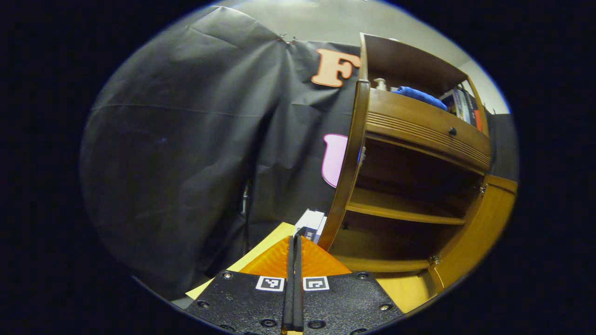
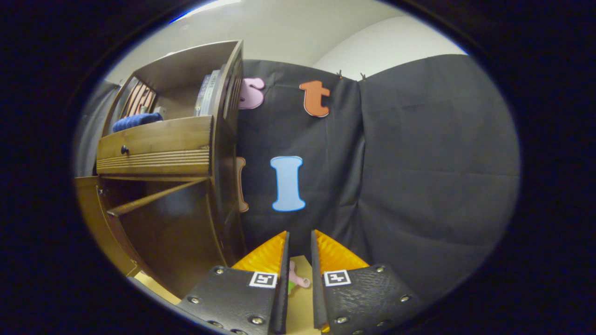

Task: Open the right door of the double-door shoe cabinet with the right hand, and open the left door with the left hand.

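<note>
The wooden shoe cabinet is on the right in the left gripper view, its shelves exposed. The right door stands swung outward on its hinges at the opening's far side. My left gripper is shut with nothing between its fingers, low and just left of the cabinet's left edge. In the right gripper view the cabinet is on the left, with the left door swung open at the far edge. My right gripper is open and empty, to the right of the cabinet's side panel.
A drawer with a dark knob sits above the opening. A blue cloth, books and a small bottle are on top. A white box stands on the floor by the cabinet. A small pink thing lies on the yellow floor sheet.
</note>
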The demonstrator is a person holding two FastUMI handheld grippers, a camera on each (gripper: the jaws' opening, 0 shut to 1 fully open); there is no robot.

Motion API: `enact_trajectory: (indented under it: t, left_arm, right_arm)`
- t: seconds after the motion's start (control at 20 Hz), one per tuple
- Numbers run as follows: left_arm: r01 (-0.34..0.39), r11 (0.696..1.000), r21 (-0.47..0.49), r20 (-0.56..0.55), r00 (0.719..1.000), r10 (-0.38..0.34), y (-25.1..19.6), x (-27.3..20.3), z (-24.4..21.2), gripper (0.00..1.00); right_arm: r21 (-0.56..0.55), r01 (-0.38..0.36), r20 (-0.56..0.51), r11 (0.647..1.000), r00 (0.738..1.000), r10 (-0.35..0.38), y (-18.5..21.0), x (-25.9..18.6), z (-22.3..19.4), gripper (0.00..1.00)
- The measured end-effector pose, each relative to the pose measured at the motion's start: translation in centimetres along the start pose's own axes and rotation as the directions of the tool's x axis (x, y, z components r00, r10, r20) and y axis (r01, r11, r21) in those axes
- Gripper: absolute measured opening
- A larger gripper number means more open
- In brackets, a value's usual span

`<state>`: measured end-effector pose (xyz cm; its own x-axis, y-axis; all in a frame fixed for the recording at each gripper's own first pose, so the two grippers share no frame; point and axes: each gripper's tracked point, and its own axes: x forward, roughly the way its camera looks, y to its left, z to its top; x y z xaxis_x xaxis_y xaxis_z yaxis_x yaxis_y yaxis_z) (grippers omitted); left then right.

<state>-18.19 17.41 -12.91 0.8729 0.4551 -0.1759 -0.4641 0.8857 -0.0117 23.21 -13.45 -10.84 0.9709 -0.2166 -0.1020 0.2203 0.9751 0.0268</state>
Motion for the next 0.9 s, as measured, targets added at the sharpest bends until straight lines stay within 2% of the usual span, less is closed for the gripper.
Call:
enact_trajectory:
  t: [0.1, 0.15, 0.25, 0.35, 0.45, 0.7, 0.85, 0.9]
  left_arm:
    - [-0.070, 0.997, 0.022, 0.029, 0.997, 0.070, 1.1, -0.8, 1.7, 0.01]
    - [-0.093, 0.995, 0.034, 0.048, 0.995, 0.092, 1.0, -1.2, 3.1, 0.01]
    - [-0.131, 0.990, 0.046, 0.097, 0.987, 0.126, 0.6, -2.7, 6.1, 0.01]
    - [-0.158, 0.986, 0.057, 0.168, 0.975, 0.147, -0.1, -3.3, 10.5, 0.01]
    - [-0.165, 0.983, 0.083, 0.233, 0.962, 0.142, -1.8, -3.6, 14.9, 0.00]
    - [-0.065, 0.994, 0.087, 0.282, 0.959, 0.038, -8.3, -3.4, 19.5, 0.00]
    - [0.044, 0.992, 0.115, 0.293, 0.953, -0.076, -14.1, -2.2, 19.8, 0.01]
    - [0.085, 0.988, 0.130, 0.287, 0.951, -0.120, -16.1, -1.5, 19.5, 0.01]
  right_arm:
    - [-0.010, 0.007, 0.033, 1.000, 0.999, -0.007, 0.1, 0.1, 1.7, 0.22]
    - [-0.011, 0.009, 0.045, 1.000, 0.999, -0.009, 0.3, 0.1, 2.6, 0.19]
    - [0.001, -0.011, 0.059, 1.000, 0.998, 0.011, 1.2, 0.0, 4.2, 0.22]
    - [0.012, -0.043, 0.085, 0.999, 0.995, 0.042, 2.6, -0.5, 5.7, 0.25]
    - [-0.002, -0.068, 0.118, 0.998, 0.991, 0.068, 3.8, -1.2, 7.3, 0.22]
    - [-0.066, -0.123, 0.156, 0.990, 0.979, 0.132, 7.1, -2.7, 9.6, 0.22]
    - [-0.059, -0.209, 0.151, 0.976, 0.965, 0.216, 11.2, -3.4, 10.1, 0.22]
    - [-0.054, -0.242, 0.145, 0.969, 0.958, 0.248, 12.8, -3.9, 10.1, 0.25]
